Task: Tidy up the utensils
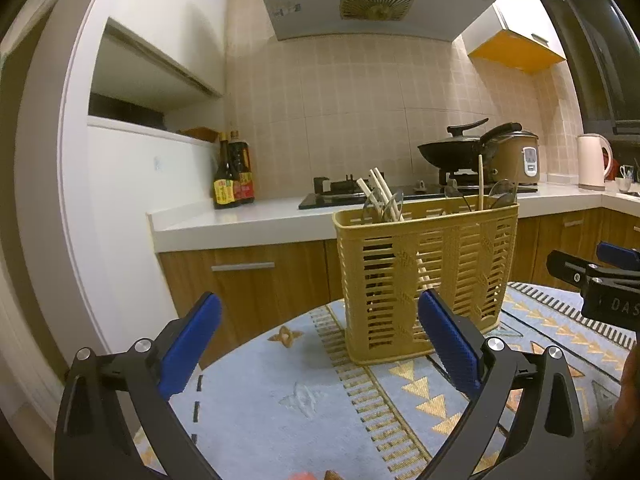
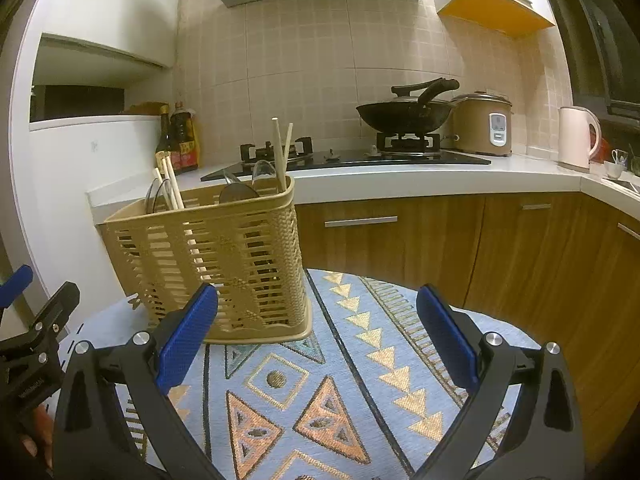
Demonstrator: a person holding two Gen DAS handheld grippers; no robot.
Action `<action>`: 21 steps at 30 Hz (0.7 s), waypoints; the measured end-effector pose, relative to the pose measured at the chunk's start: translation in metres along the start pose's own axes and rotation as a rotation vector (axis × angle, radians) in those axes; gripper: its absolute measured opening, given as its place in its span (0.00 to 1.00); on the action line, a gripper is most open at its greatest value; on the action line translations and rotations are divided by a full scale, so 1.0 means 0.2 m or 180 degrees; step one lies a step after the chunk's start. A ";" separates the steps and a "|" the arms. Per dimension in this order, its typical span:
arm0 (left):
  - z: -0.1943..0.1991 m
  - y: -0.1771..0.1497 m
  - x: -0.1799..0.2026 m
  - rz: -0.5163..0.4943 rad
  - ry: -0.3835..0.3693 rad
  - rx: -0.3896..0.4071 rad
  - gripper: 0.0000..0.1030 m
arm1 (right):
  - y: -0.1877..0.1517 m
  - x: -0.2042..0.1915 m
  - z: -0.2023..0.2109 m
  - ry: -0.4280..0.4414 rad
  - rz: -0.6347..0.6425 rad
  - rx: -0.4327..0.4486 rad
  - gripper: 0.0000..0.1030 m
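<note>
A tan slatted utensil basket stands upright on the round table with the patterned blue cloth. It holds pale chopsticks and metal spoons. It also shows in the right wrist view, with chopsticks and spoons sticking out. My left gripper is open and empty, just in front of the basket. My right gripper is open and empty, to the right of the basket, and its tip shows in the left wrist view.
Behind the table runs a white kitchen counter with wood cabinets, a gas hob, a black wok, a rice cooker, sauce bottles and a white kettle. The table edge drops off close behind the basket.
</note>
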State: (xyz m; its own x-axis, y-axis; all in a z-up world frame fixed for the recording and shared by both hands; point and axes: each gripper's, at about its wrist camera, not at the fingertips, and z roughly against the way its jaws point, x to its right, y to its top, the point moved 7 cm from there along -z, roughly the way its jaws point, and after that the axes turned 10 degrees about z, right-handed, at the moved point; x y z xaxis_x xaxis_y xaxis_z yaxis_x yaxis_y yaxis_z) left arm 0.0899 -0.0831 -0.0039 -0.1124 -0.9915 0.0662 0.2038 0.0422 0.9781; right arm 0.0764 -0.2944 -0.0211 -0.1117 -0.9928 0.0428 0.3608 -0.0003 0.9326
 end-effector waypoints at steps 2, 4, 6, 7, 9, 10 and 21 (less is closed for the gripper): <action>-0.01 0.00 0.00 0.0011 -0.0012 -0.0023 0.93 | 0.00 -0.01 0.00 -0.0002 0.0045 0.0003 0.92; -0.01 0.00 -0.01 0.0022 0.0009 -0.0019 0.93 | 0.00 -0.03 0.00 0.0000 0.0105 0.0013 0.92; -0.02 -0.01 -0.01 0.0029 0.0025 -0.0021 0.93 | 0.00 -0.06 0.01 0.0001 0.0158 0.0022 0.92; -0.02 -0.01 -0.01 0.0033 0.0029 -0.0026 0.93 | 0.00 -0.07 0.01 -0.0002 0.0185 0.0026 0.92; -0.02 -0.01 -0.02 0.0045 0.0033 -0.0035 0.93 | 0.00 -0.09 0.02 -0.0017 0.0257 0.0041 0.92; -0.02 -0.01 -0.02 0.0050 0.0031 -0.0038 0.93 | 0.00 -0.11 0.02 -0.0025 0.0290 0.0053 0.92; -0.03 -0.01 -0.04 0.0082 0.0072 -0.0074 0.93 | 0.01 -0.10 0.03 -0.0024 0.0260 0.0054 0.92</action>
State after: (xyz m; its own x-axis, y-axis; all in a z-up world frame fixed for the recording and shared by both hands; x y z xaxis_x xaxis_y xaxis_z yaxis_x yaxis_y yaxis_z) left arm 0.0957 -0.0763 -0.0078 -0.0850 -0.9926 0.0866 0.2290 0.0652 0.9712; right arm 0.0734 -0.2733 -0.0188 -0.0896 -0.9885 0.1218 0.3532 0.0828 0.9319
